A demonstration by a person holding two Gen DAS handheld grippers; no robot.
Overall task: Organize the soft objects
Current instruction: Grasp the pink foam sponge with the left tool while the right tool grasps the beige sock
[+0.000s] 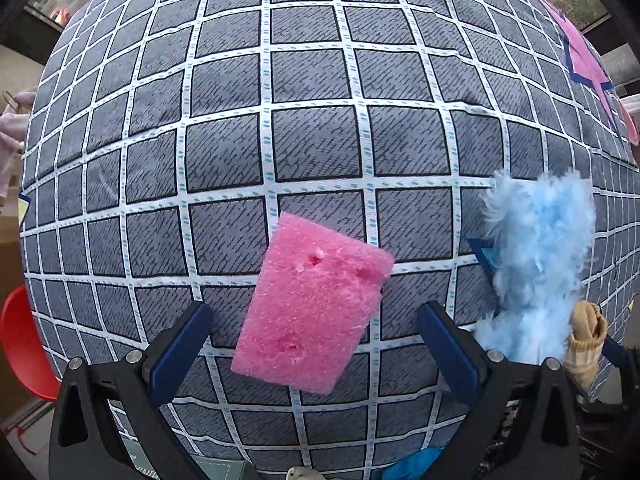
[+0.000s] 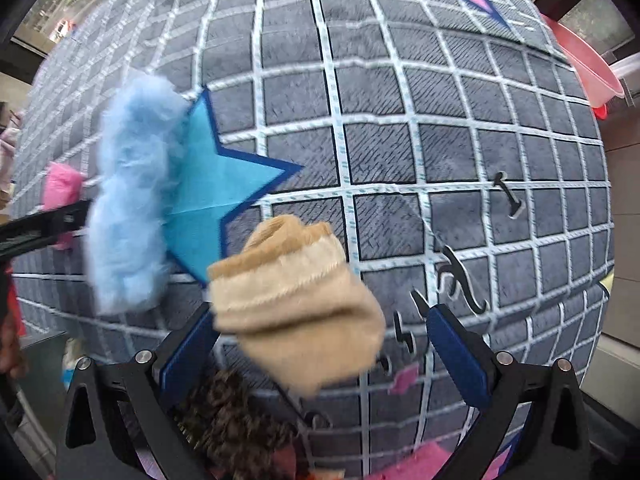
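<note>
Sorting looks barely begun: my left gripper [image 1: 312,344] gapes around a pink sponge [image 1: 310,306] at six o'clock, my right gripper [image 2: 324,344] spread about a beige sock [image 2: 296,316], blue fluff [image 2: 132,216] at nine o'clock.

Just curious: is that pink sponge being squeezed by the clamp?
No, the pink sponge lies between the left gripper's open fingers, untouched.

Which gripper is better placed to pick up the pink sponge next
Left. The pink sponge lies directly between the open left gripper fingers. The right gripper, also open, faces a tan sock instead.
</note>
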